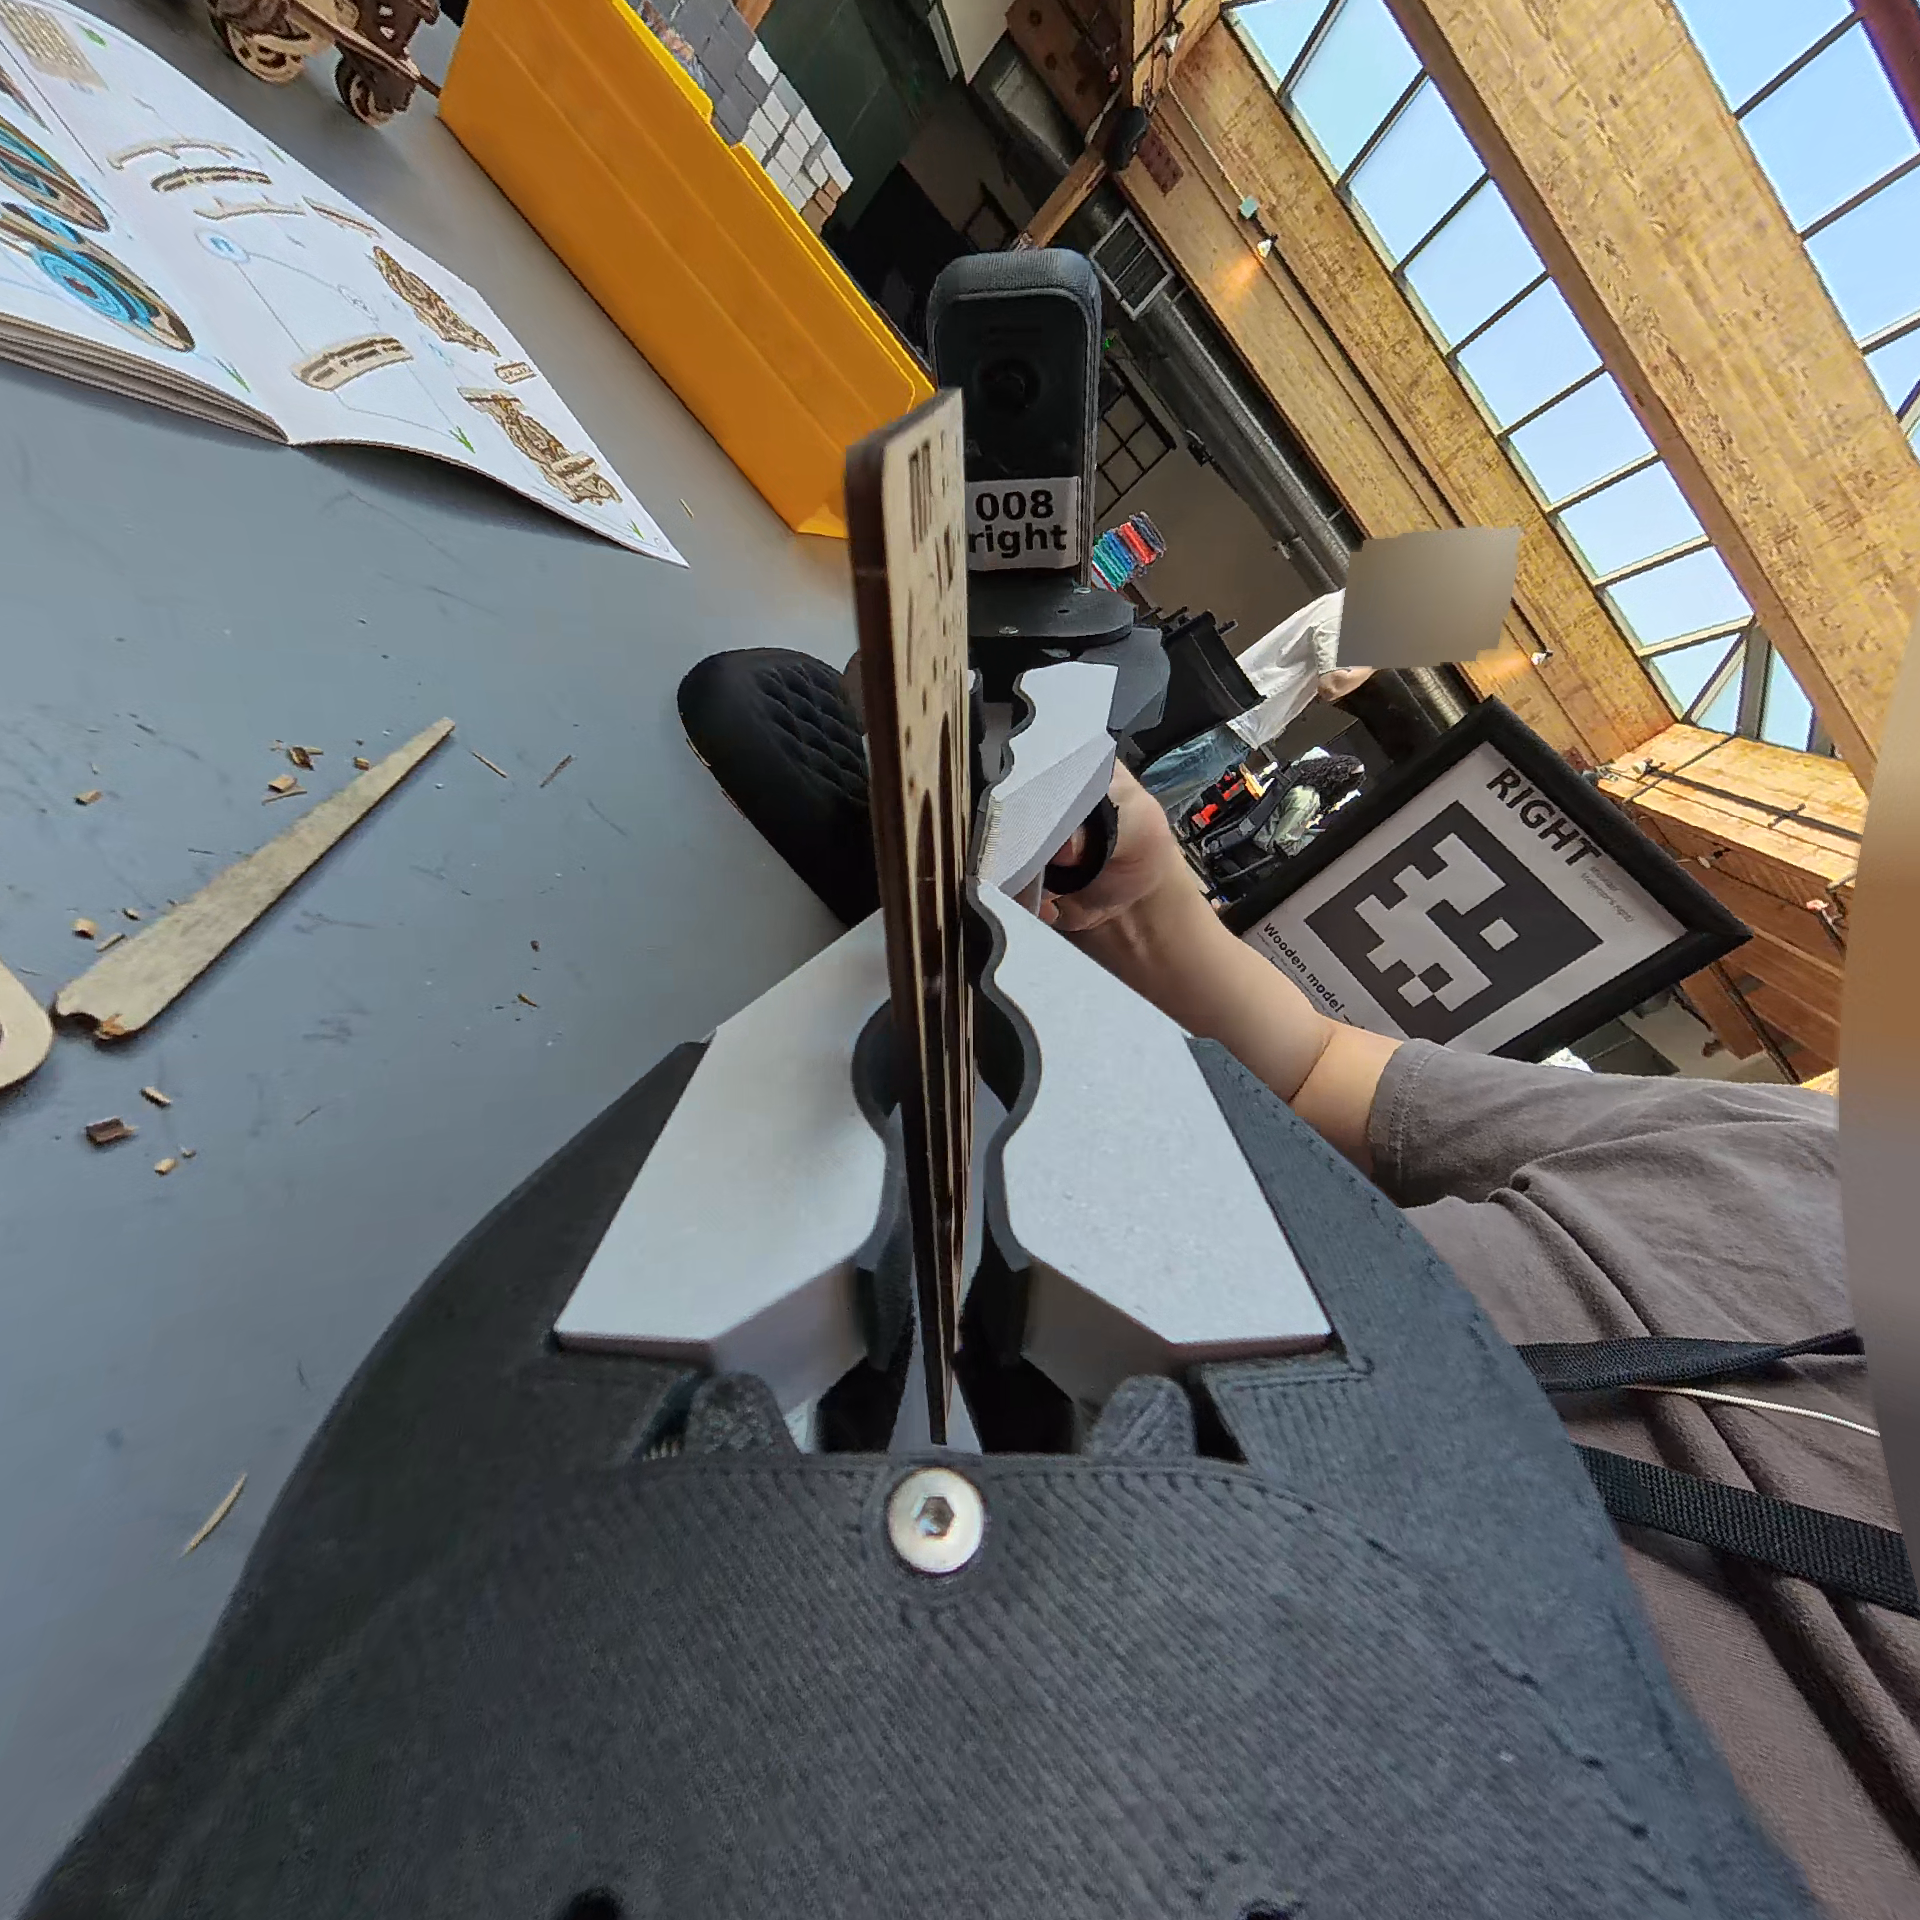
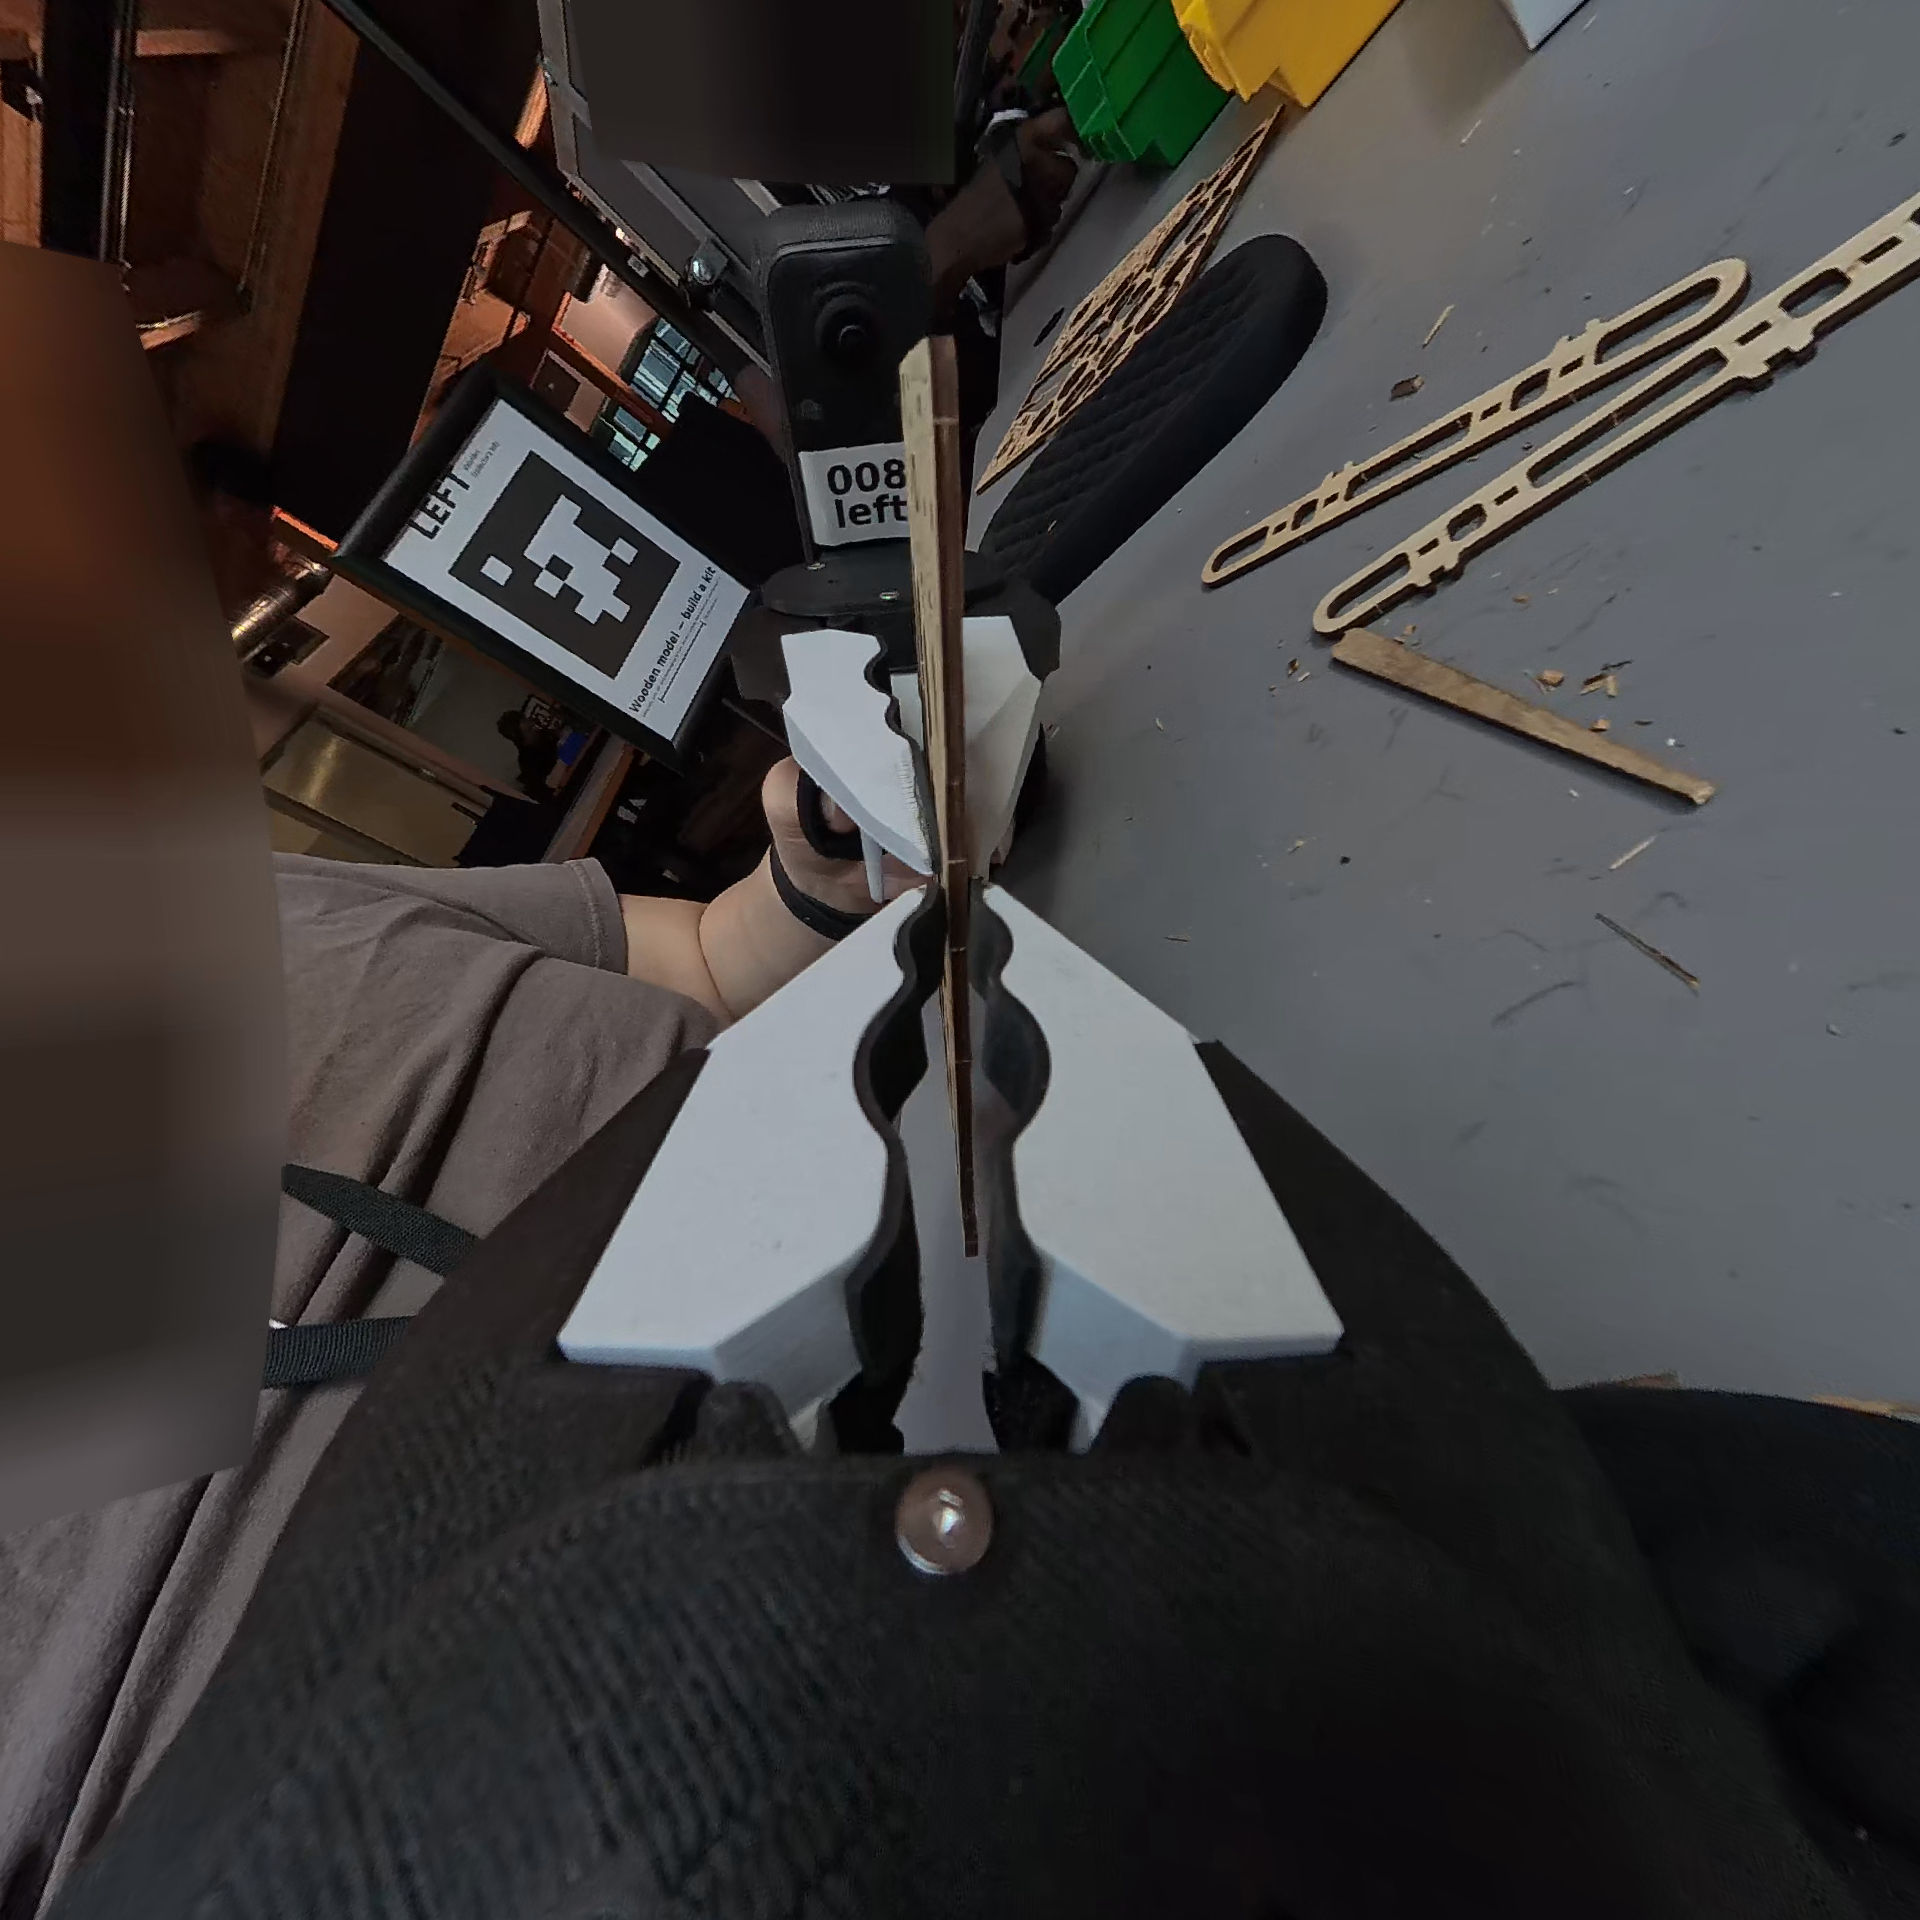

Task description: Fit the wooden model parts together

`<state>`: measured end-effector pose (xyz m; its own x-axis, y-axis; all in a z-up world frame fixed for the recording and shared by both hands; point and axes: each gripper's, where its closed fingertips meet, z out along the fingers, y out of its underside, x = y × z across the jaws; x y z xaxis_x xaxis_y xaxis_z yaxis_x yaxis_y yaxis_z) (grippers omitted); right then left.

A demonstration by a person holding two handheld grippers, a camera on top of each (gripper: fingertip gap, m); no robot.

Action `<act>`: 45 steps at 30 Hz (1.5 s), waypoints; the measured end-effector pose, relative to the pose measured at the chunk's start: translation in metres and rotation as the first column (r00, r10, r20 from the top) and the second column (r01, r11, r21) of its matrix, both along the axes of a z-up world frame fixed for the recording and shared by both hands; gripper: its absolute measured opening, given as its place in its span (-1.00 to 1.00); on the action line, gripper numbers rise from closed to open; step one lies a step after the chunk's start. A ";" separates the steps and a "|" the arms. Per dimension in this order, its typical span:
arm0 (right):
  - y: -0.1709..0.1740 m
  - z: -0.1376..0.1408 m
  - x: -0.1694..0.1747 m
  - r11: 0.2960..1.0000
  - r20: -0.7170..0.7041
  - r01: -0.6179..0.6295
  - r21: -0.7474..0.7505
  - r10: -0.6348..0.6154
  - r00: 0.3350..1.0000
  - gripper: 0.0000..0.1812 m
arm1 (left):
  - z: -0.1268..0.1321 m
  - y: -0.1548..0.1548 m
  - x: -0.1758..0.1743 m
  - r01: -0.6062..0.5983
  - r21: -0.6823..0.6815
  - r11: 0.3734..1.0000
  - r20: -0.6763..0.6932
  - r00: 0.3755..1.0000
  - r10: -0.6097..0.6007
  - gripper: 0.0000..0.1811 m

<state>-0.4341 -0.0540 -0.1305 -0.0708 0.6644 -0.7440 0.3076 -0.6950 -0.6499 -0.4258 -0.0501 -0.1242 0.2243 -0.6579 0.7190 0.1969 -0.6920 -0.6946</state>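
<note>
Both claws hold one thin laser-cut plywood sheet (image 1: 920, 831) edge-on above the grey tabletop (image 1: 312, 1195). The left gripper (image 1: 940, 997) is closed narrow on the sheet's near end, its white fingers (image 1: 769, 1164) pressed to both faces; the right gripper (image 2: 951, 997) clamps the same sheet from the opposite end, so the two claws face each other almost tip to tip. Progress looks early: no joint between parts is visible. Two long slotted plywood strips (image 2: 1507, 447) and a plain wooden stick (image 2: 1517, 717) lie loose at right, among wood chips. The open instruction booklet (image 1: 312, 312) lies far left, beside a yellow plastic bin (image 1: 665, 260). Still left, by my judgement: freeing parts and fitting them.
</note>
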 end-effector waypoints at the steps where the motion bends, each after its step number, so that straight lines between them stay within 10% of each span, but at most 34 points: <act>1: 0.000 0.000 0.000 1.000 0.004 0.000 0.007 0.000 1.000 -1.00 | 0.000 0.000 0.000 0.001 -0.009 1.000 0.007 1.000 -0.001 -0.96; 45: 0.002 0.002 0.001 0.999 -0.021 0.026 0.046 -0.025 0.999 -0.99 | 0.000 -0.004 0.002 -0.010 0.045 0.999 -0.047 0.999 0.013 -1.00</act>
